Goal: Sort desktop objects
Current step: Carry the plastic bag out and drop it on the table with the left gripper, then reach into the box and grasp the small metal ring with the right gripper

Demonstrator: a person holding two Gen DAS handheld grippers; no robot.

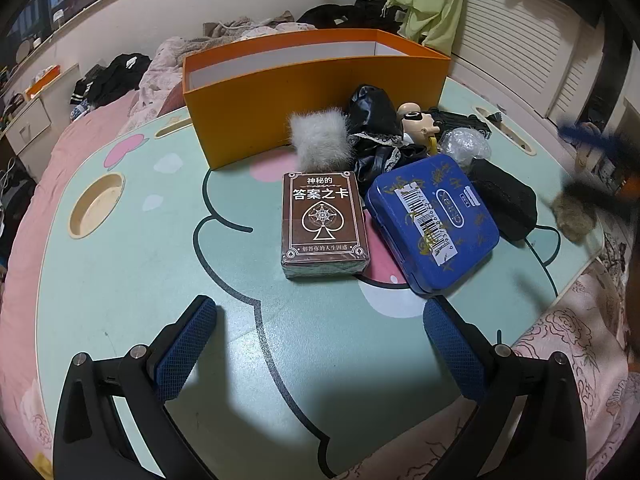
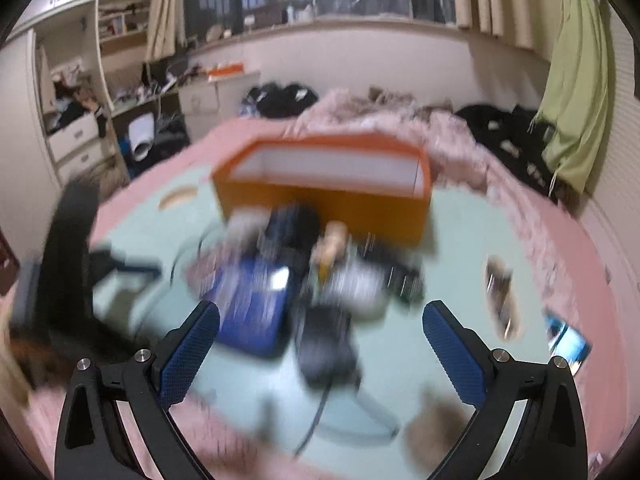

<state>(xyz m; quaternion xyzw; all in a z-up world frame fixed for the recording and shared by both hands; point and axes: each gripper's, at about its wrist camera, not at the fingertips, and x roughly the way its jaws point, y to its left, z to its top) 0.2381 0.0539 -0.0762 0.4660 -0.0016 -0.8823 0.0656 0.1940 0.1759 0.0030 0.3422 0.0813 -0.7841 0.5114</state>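
An orange box [image 1: 280, 92] with white inner walls stands open at the back of the green lap table [image 1: 120, 272]. In front of it lie a brown card deck [image 1: 322, 224], a blue tin [image 1: 434, 224], a white fur ball [image 1: 318, 140], black lacy cloth [image 1: 376, 128], a small doll head [image 1: 416, 120] and a black pouch [image 1: 504, 204]. My left gripper [image 1: 320, 320] hovers open just short of the card deck, nothing between its fingers. In the blurred right wrist view my right gripper [image 2: 322, 322] is open above the blue tin [image 2: 252, 312] and black pouch [image 2: 326, 344]; the orange box [image 2: 328, 196] lies beyond.
The table rests on a pink bed [image 1: 80, 140] with piled clothes [image 1: 112, 80] behind. A round cup recess [image 1: 96, 210] is sunk into the table's left side. A crumpled clear wrapper [image 1: 466, 146] and a black camera-like item [image 1: 460, 122] sit at the back right. A brown fluffy item [image 1: 574, 218] lies at the right edge.
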